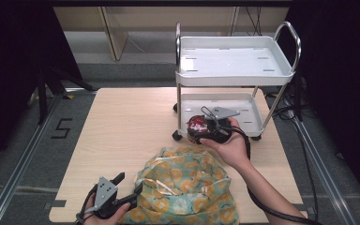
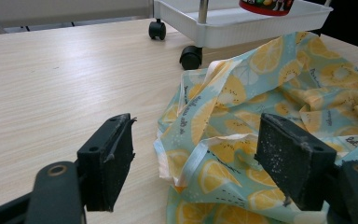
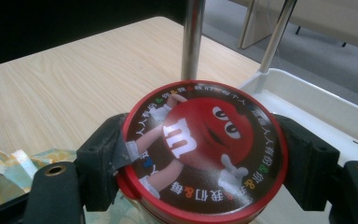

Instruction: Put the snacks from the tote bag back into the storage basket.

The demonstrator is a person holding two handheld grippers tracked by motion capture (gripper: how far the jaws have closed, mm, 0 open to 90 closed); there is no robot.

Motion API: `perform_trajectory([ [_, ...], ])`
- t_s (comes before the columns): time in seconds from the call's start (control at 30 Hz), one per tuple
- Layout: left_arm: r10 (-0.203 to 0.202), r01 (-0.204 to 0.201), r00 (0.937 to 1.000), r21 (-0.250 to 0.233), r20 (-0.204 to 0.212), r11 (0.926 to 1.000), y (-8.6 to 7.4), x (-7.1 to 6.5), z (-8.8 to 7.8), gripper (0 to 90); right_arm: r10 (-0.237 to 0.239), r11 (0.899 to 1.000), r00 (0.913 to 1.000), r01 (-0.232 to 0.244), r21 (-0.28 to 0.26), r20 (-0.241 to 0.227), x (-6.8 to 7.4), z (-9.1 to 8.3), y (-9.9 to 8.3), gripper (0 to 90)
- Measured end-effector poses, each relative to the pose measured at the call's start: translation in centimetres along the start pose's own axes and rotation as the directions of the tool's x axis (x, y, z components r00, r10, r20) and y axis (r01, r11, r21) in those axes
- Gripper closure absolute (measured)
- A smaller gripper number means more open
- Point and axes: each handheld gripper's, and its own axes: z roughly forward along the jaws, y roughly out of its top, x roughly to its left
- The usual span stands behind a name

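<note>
Right fingers (image 3: 200,158) clamped around red-lidded candy tin (image 3: 205,149); left fingers (image 2: 200,163) wide apart.

**Bare forearms and two black hand-held grippers**

The black two-jaw left gripper (image 1: 122,187), at about seven o'clock in the high view, carried a grey three-cornered plate dotted with small dark holes, and a black cable looped off its rear. The black two-jaw right gripper (image 1: 205,129), near the centre, bore a like grey plate; its thick black cable trailed towards five o'clock. No sleeves covered the forearms. Close up, the jaws were blocky, with rough, white-speckled black pads (image 2: 292,158) and round screw holes in the arms.
</note>
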Motion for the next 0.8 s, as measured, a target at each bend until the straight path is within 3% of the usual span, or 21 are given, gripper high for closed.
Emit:
perform_trajectory([
  [0.27,-0.003,0.003,1.0,0.0,0.001,1.0,0.0,-0.1,0.0,26.7,-0.011,1.0,0.9999,0.011,-0.005,0.008,-0.5,0.1,0.3,26.9],
  [0.37,-0.001,0.001,1.0,-0.005,0.004,1.0,0.0,0.0,0.0,26.7,0.015,1.0,0.9998,-0.015,0.004,0.01,-0.5,0.2,0.3,26.9],
  [0.47,0.005,-0.005,1.0,-0.005,0.006,1.0,0.0,0.0,0.0,26.7,-0.001,1.0,1.0,0.001,0.002,0.01,-0.7,0.4,0.3,26.9],
  [0.63,0.003,-0.003,1.0,-0.007,0.0,1.0,0.1,0.0,0.0,26.6,0.011,1.0,0.9999,-0.011,0.004,0.0,-0.9,0.5,0.3,26.9],
  [0.8,0.003,-0.003,1.0,-0.005,0.002,1.0,0.0,0.0,-0.1,26.6,-0.009,1.0,0.9998,0.009,0.001,0.017,-1.2,0.6,0.2,26.9],
])
